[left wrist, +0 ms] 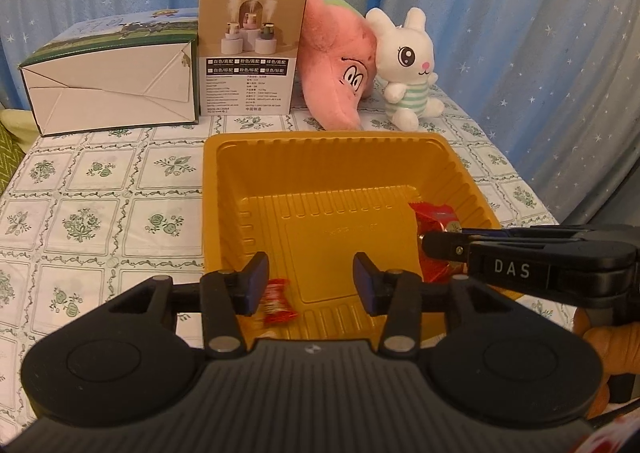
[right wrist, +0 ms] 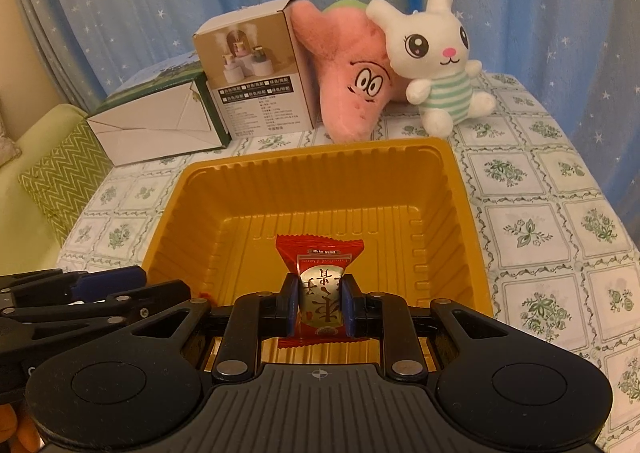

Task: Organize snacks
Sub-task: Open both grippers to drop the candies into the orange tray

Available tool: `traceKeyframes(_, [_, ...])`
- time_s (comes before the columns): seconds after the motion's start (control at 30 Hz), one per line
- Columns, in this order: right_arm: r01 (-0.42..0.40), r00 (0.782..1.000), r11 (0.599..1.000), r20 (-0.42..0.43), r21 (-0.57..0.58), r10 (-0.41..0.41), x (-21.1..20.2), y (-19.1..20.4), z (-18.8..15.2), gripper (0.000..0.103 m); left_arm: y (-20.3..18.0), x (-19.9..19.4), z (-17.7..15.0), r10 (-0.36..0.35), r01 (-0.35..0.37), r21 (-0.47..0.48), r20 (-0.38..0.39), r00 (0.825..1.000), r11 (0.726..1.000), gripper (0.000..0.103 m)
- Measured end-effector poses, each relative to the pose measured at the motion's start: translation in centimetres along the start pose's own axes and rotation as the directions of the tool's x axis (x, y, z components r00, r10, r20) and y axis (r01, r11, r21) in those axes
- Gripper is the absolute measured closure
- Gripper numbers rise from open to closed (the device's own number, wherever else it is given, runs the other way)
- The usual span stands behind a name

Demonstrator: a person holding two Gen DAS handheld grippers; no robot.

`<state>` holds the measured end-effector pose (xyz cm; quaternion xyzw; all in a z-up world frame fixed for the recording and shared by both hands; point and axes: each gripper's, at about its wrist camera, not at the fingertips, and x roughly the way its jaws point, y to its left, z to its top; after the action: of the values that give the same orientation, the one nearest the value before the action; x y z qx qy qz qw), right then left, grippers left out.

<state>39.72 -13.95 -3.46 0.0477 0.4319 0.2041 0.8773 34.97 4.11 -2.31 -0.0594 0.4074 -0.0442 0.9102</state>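
A yellow plastic tray (left wrist: pixel 332 143) (right wrist: pixel 312 159) stands on the tablecloth. My left gripper (left wrist: pixel 311 277) is open over the tray's near edge; a small red wrapped candy (left wrist: pixel 276 303) lies in the tray beside its left finger. My right gripper (right wrist: pixel 319 307) is shut on a red snack packet (right wrist: pixel 320 265) with a silver label, held over the tray's near part. In the left wrist view the right gripper (left wrist: pixel 430 243) reaches in from the right with the packet (left wrist: pixel 434 219).
Behind the tray stand a white and green carton (left wrist: pixel 112 89), a humidifier box (left wrist: pixel 250 53), a pink plush (left wrist: pixel 340 65) and a white rabbit plush (left wrist: pixel 408 69). A blue star curtain hangs behind. A green cushion (right wrist: pixel 60 173) lies left of the table.
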Motion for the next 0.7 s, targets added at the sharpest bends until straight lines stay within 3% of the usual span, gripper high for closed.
traceKeyframes(0.33, [-0.041, 0.999, 0.999, -0.001, 0.033, 0.041, 0.4, -0.1, 0.1, 0.08, 0.2, -0.7, -0.1, 0.031, -0.032, 0.023, 0.024, 0.999, 0.999, 0.048])
traceKeyframes(0.37, [-0.048, 0.999, 0.998, 0.003, 0.038, 0.048, 0.3, -0.2, 0.1, 0.076, 0.2, -0.7, -0.2, 0.033, -0.033, 0.023, 0.025, 0.999, 0.999, 0.047])
traceKeyframes(0.4, [-0.044, 0.999, 0.998, 0.011, 0.042, 0.044, 0.2, -0.3, 0.1, 0.06, 0.3, -0.8, -0.3, 0.034, -0.035, 0.021, 0.027, 0.999, 0.999, 0.045])
traceKeyframes(0.47, [-0.035, 0.999, 0.998, 0.037, 0.056, 0.033, -0.3, -0.5, -0.1, 0.041, 0.4, -0.9, -0.4, 0.037, -0.038, 0.016, 0.026, 0.999, 0.999, 0.043])
traceKeyframes(0.7, [-0.024, 0.997, 0.997, 0.073, 0.076, 0.019, -2.2, -1.2, -0.4, 0.041, 0.5, -2.5, -1.3, 0.047, -0.047, 0.009, 0.041, 0.998, 0.999, 0.036])
